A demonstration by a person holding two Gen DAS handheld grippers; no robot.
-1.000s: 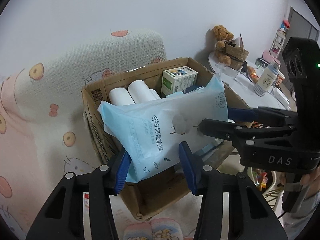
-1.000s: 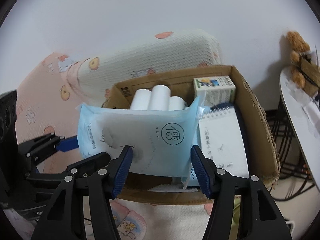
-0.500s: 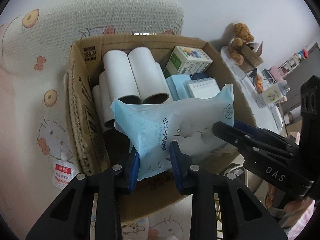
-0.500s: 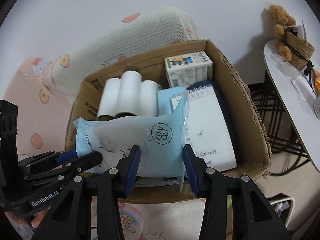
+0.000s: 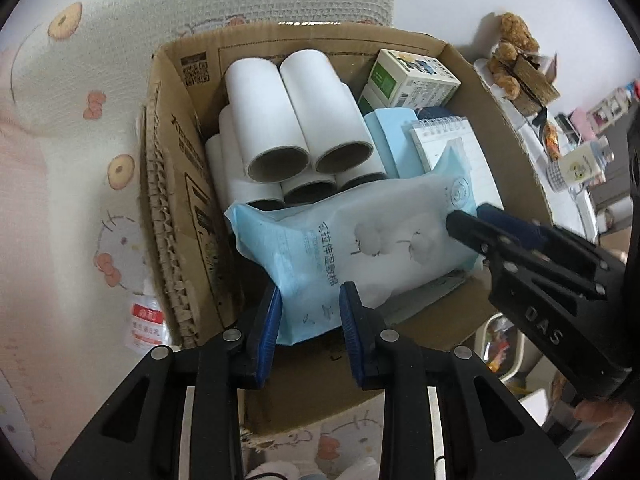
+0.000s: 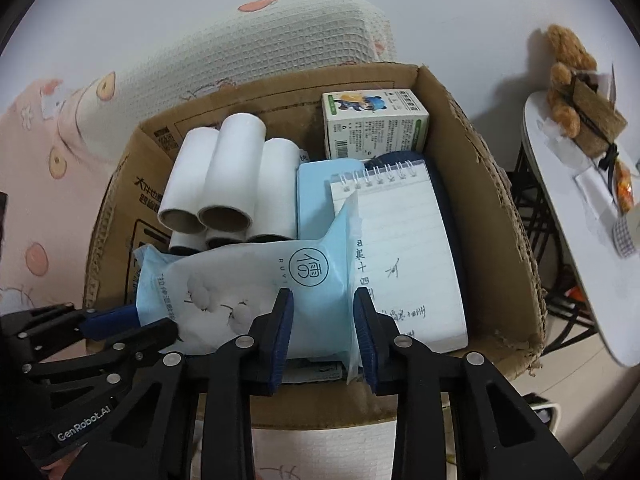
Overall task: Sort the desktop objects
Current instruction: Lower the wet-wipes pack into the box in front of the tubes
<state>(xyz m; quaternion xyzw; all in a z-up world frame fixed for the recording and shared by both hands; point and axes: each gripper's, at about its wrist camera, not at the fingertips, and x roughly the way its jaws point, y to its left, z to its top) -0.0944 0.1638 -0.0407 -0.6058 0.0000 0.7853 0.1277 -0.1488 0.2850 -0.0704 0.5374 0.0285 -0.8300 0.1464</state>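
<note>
Both grippers, left (image 5: 308, 312) and right (image 6: 323, 320), clench a pale-blue soft wipes packet (image 5: 360, 244) over the nearly full brown cardboard box (image 6: 480, 152); release remains.

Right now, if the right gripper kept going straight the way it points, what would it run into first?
The right gripper is already shut on the blue packet. Straight ahead, it would likely push the packet onto the notepad lying in the cardboard box, though depth is hard to judge.
</note>
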